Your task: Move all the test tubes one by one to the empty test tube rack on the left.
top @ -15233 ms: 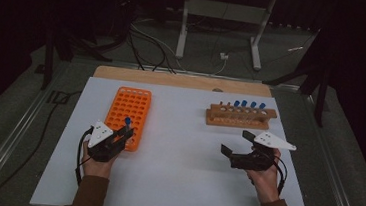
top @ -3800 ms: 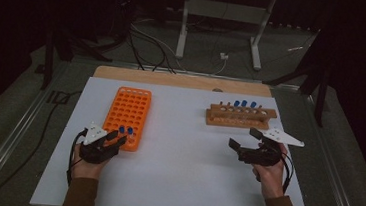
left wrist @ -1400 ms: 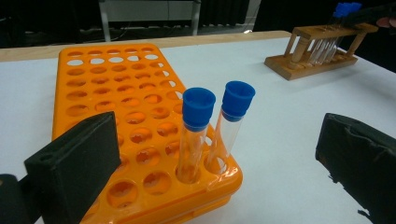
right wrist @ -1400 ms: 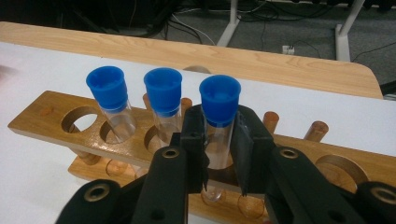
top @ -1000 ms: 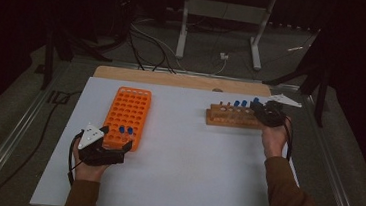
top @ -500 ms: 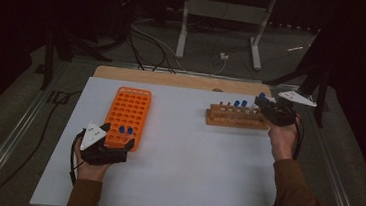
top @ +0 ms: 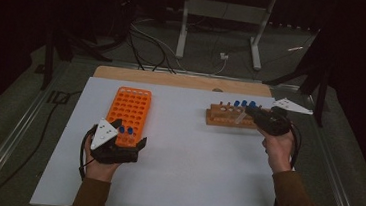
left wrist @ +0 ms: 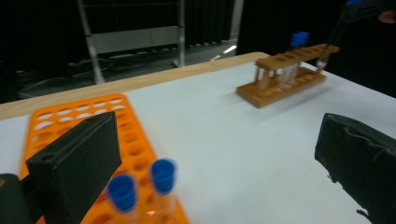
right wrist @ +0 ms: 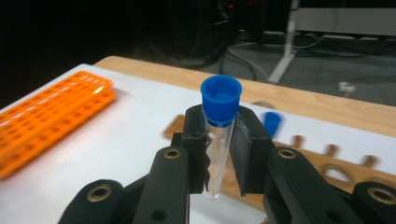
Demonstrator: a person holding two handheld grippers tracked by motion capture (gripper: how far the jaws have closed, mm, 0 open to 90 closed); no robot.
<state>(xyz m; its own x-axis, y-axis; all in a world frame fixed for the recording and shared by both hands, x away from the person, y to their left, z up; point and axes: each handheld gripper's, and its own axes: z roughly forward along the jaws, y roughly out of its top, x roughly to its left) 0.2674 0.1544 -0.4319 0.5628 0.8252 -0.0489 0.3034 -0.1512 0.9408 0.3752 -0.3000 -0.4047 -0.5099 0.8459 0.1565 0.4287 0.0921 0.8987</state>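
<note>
Right gripper point(right wrist: 218, 154): clamped on a clear test tube point(right wrist: 217, 144) with a blue cap — one black jaw on each side of the glass, just below the cap.
Held tube: upright between the jaws in the right gripper view, its cap above the jaw tips and its rounded bottom hanging free below them; in the high view it slants down from the gripper's tip point(top: 247, 112) toward the rack.
Where the tube is: over the right-hand end of the wooden rack point(top: 230, 118), lifted clear of the holes (the high view is too small to say whether its bottom end touches the wood).
Wooden rack: near the far right of the white table point(top: 184, 183), with a few blue-capped tubes point(top: 244, 104) standing in its top row.
Left gripper point(top: 124, 148): jaws spread wide apart, nothing pressed between them; it sits at the near end of the orange rack point(top: 131, 107).
Orange rack: left half of the table, long side running away from the person; two blue-capped tubes point(left wrist: 142, 186) stand in its near holes, in the gap between the open left jaws, nearer the left one — blur hides whether it touches them.
Distance between hands: well apart, one at each rack.
</note>
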